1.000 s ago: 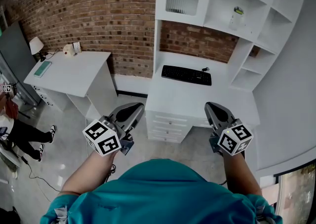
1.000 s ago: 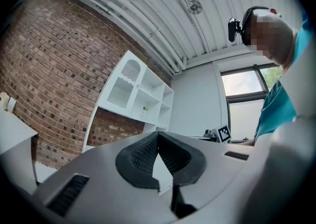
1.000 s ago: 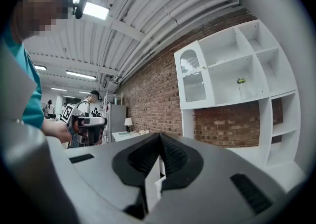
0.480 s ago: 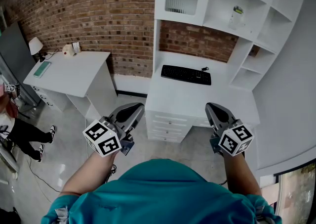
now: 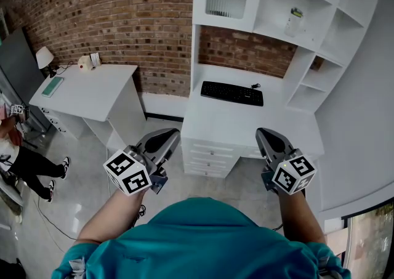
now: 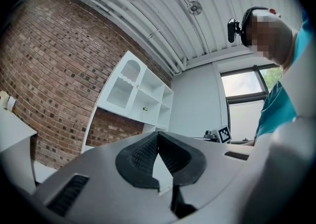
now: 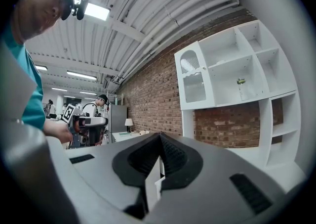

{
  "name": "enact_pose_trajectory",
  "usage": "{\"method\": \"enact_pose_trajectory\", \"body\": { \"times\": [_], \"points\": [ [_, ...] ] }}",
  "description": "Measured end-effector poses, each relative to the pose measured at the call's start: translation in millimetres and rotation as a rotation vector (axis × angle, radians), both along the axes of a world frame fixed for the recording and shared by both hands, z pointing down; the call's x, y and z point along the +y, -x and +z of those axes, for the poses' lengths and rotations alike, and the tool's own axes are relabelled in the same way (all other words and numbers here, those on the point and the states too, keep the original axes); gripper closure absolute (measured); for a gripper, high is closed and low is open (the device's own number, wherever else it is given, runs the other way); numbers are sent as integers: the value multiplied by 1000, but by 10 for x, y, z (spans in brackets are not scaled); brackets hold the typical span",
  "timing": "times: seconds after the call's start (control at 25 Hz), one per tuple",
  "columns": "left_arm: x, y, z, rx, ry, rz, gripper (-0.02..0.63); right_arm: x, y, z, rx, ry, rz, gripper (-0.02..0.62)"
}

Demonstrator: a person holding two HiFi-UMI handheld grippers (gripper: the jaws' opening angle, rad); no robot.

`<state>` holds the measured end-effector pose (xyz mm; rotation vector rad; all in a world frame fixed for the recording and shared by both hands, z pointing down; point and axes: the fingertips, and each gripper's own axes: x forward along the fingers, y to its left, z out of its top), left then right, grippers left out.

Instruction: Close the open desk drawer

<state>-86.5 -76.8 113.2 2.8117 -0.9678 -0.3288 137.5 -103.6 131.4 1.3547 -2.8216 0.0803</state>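
Observation:
A white desk (image 5: 221, 121) with a hutch stands against the brick wall, straight ahead and below me. Its stack of drawers (image 5: 209, 156) shows under the front edge; from here I cannot tell which one stands open. My left gripper (image 5: 167, 135) hangs in the air at the desk's front left corner, jaws shut and empty. My right gripper (image 5: 266, 134) hovers over the desk's front right part, also shut on nothing. In the left gripper view the left gripper (image 6: 157, 138) has its pads closed together. In the right gripper view the right gripper (image 7: 160, 140) shows the same.
A black keyboard (image 5: 232, 93) lies at the back of the desk. A small bottle (image 5: 296, 21) stands in the hutch shelves. A second white table (image 5: 86, 90) with a lamp (image 5: 44, 57) is to the left. A person's legs (image 5: 34, 170) show at the far left.
Both grippers hold almost the same place. The person at the left edge has shifted a little.

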Motion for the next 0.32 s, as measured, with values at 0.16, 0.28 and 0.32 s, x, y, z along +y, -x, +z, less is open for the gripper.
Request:
{"method": "enact_pose_trajectory", "body": {
  "times": [0.16, 0.28, 0.32],
  "points": [
    [-5, 2, 4, 4, 8, -4, 591, -3, -1, -9, -2, 0, -2, 575],
    [-12, 5, 8, 7, 11, -6, 591, -11, 11, -2, -4, 3, -8, 575],
    [-14, 7, 10, 8, 12, -6, 591, -13, 16, 1, -5, 4, -9, 575]
  ]
}}
